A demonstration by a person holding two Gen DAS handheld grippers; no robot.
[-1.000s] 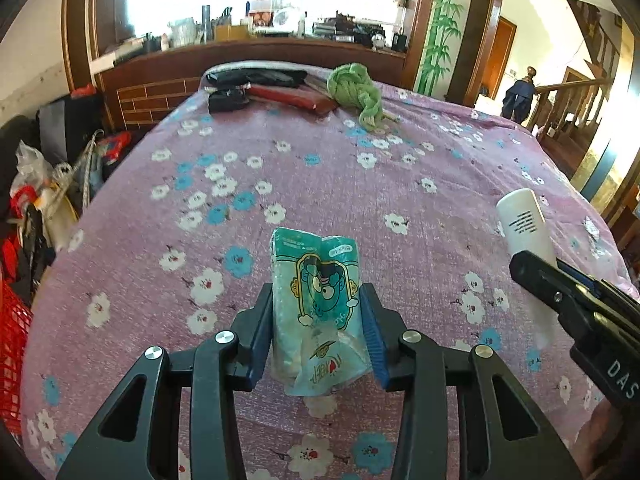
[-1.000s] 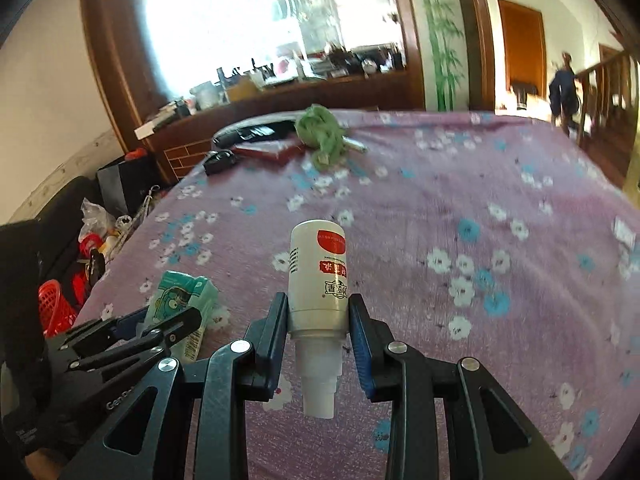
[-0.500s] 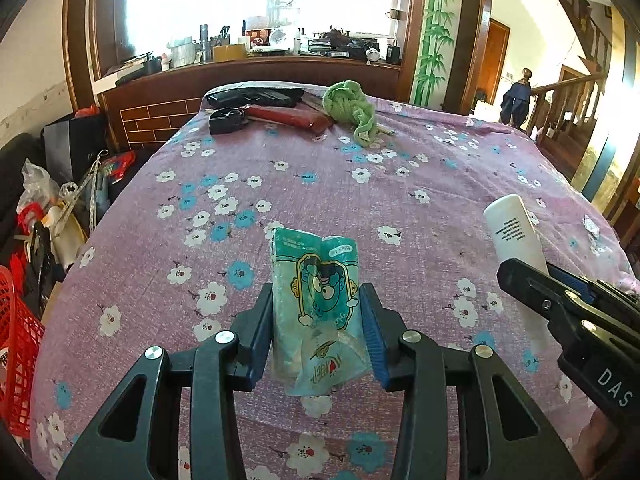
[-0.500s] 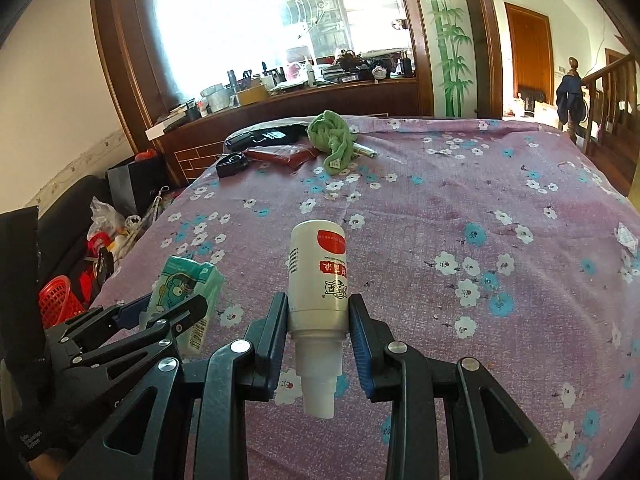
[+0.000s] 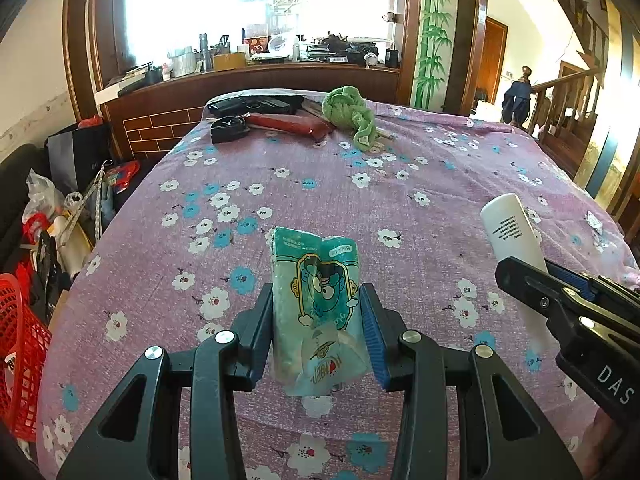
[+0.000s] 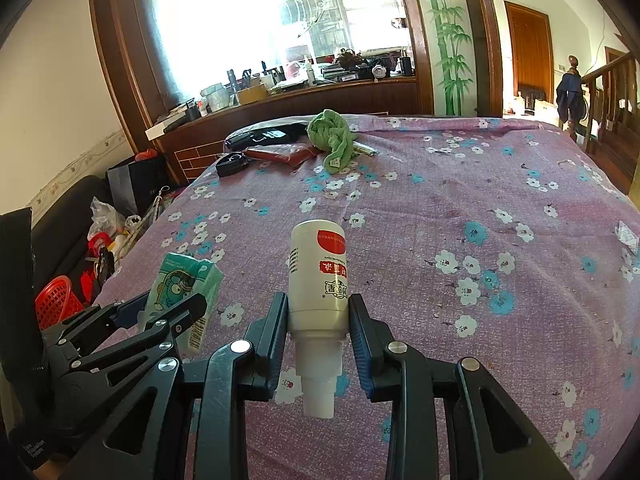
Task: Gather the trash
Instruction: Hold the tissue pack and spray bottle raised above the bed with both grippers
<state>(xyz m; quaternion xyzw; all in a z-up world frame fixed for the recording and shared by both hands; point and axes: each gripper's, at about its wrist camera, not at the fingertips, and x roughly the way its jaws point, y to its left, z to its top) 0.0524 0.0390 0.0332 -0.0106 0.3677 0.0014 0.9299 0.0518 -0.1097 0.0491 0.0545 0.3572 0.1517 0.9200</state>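
My left gripper (image 5: 318,320) is shut on a teal tissue packet (image 5: 318,304) with a cartoon print, held above the purple flowered bedspread (image 5: 320,184). The same packet (image 6: 182,288) shows in the right wrist view, in the left gripper (image 6: 172,312) at the lower left. My right gripper (image 6: 318,320) is shut on a white bottle (image 6: 319,276) with a red label, held upside down with its neck pointing toward the camera. That bottle (image 5: 510,232) and the right gripper (image 5: 532,280) appear at the right edge of the left wrist view.
At the far end of the bed lie a green towel (image 5: 352,114), a red case (image 5: 292,124) and black items (image 5: 230,128). A red basket (image 5: 18,352) and bags clutter the floor on the left. A small scrap (image 6: 626,236) lies on the bedspread's right side. A stair railing (image 5: 560,100) stands far right.
The left wrist view has tilted slightly, so more of the room beyond the bed shows. Both grips are unchanged and the right hand has stayed put.
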